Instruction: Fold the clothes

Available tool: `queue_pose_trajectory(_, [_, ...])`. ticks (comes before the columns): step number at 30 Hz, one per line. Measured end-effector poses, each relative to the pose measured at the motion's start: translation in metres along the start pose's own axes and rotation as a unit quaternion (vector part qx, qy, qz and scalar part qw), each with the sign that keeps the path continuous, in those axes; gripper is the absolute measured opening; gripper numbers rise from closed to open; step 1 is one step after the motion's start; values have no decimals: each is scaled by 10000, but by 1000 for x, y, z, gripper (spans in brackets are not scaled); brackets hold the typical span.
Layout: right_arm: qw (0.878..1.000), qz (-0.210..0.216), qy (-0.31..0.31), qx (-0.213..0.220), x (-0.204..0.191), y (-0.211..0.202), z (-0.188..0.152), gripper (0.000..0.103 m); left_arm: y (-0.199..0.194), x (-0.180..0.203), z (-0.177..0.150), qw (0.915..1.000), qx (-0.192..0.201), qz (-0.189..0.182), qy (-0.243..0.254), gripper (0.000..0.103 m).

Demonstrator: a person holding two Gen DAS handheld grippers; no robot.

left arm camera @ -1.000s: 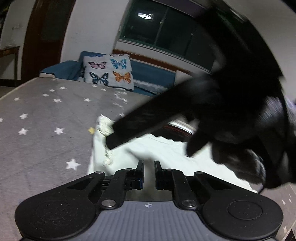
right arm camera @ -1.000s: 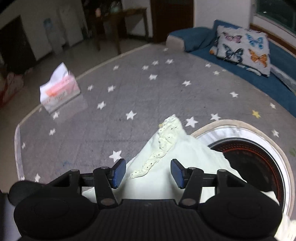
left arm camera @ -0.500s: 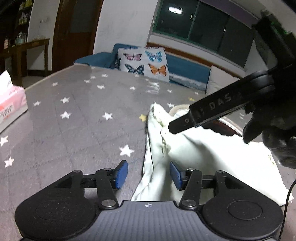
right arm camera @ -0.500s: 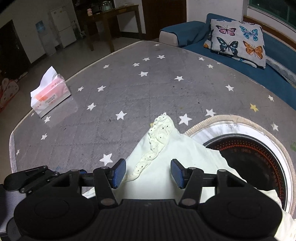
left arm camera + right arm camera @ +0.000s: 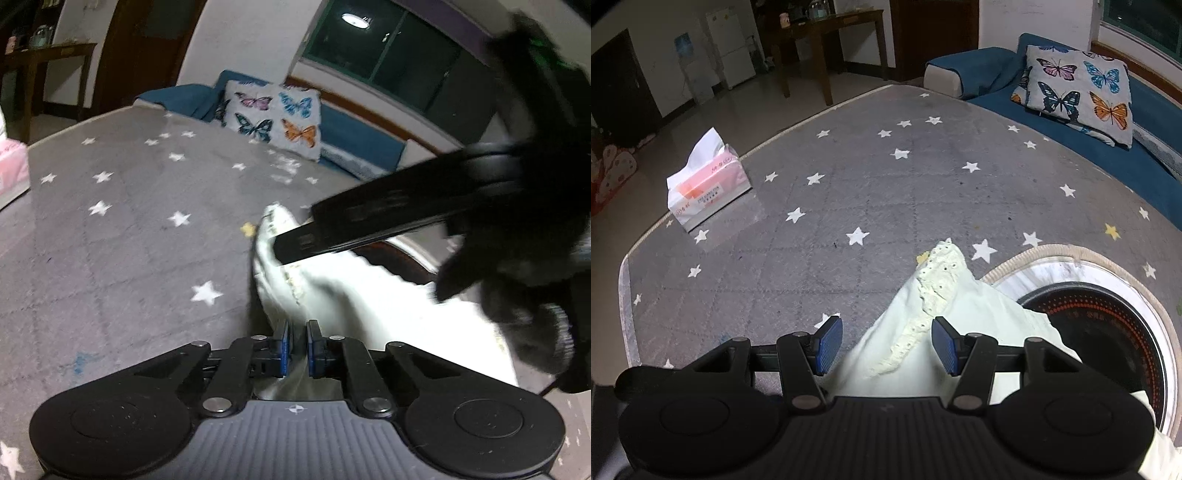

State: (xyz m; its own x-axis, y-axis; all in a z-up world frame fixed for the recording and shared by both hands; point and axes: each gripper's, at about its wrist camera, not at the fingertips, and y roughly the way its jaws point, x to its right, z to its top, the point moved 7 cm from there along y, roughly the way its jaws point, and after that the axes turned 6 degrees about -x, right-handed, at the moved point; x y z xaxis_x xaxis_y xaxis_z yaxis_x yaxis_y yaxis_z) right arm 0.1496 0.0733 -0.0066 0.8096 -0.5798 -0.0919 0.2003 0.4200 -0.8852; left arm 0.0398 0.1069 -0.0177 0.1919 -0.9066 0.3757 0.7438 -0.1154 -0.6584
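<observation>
Left gripper (image 5: pixel 296 343) has its blue pads pinched nearly together on a fold of the pale cream garment (image 5: pixel 369 302) at bottom centre of its view. Right gripper (image 5: pixel 886 341) is spread wide, pads either side of the garment's lace edge, not touching it. The garment lies on the grey star-print cloth (image 5: pixel 849 177), partly covering a round black burner (image 5: pixel 1108 328) at lower right. Tissue pack (image 5: pixel 707 184) sits far left.

We see a pale cloth garment (image 5: pixel 964 314), soft and matt, its edge trimmed in eyelet lace. The bench (image 5: pixel 849 177) wears a quilted grey star-printed cover. Matt black plastic forms the right gripper (image 5: pixel 886 343), its pads (image 5: pixel 829 343) ribbed blue. The tissue pack (image 5: pixel 709 192) is glossy plastic film.
</observation>
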Motion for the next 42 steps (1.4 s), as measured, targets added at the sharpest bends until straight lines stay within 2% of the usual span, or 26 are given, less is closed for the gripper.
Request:
queue_pose_trajectory(5, [9997, -121, -124, -181, -2, 8, 3, 55, 0, 23, 5, 9995, 79, -260, 136, 8])
queue_pose_trajectory(13, [9959, -472, -459, -616, 1, 23, -5, 51, 1, 44, 5, 9988, 133, -383, 284, 8])
queue_pose_trajectory(15, [9944, -569, -540, -703, 2, 26, -7, 47, 2, 49, 5, 9985, 133, -408, 335, 8])
queue_pose_trajectory(17, [9939, -633, -546, -720, 4, 27, -8, 31, 3, 53, 4, 9983, 130, -421, 388, 8])
queue_pose_trajectory(18, [9941, -652, -518, -700, 6, 26, -9, 29, 3, 56, 4, 9981, 124, -433, 412, 8])
queue_pose_trajectory(19, [9942, -670, -490, -679, 8, 25, -10, 21, 4, 58, 3, 9980, 119, -446, 434, 8])
queue_pose_trajectory(20, [9945, -684, -457, -655, 10, 24, -11, 16, 3, 59, 3, 9978, 118, -473, 452, 8])
queue_pose_trajectory(23, [9969, -592, -247, -458, 19, 14, -15, 10, 0, 67, 2, 9965, 124, -617, 547, 9])
queue_pose_trajectory(26, [9988, -439, 83, -197, 34, -2, -22, 10, -6, 78, 0, 9946, 131, -773, 679, 10])
queue_pose_trajectory(28, [9989, -342, 304, -42, 44, -13, -29, 9, -9, 85, -2, 9931, 135, -876, 766, 15])
queue_pose_trajectory(30, [9982, -245, 537, 103, 55, -24, -37, 9, -13, 92, -4, 9915, 142, -973, 853, 29])
queue_pose_trajectory(32, [9969, -157, 745, 222, 66, -34, -45, 9, -17, 98, -6, 9902, 164, -1026, 938, 32])
queue_pose_trajectory(37, [9876, 89, 1442, 609, 101, -66, -79, 9, -23, 113, -14, 9868, 203, -1052, 1211, 40])
queue_pose_trajectory(42, [9743, 246, 2032, 946, 135, -93, -119, 9, -15, 130, -28, 9835, 15, -970, 1529, 45])
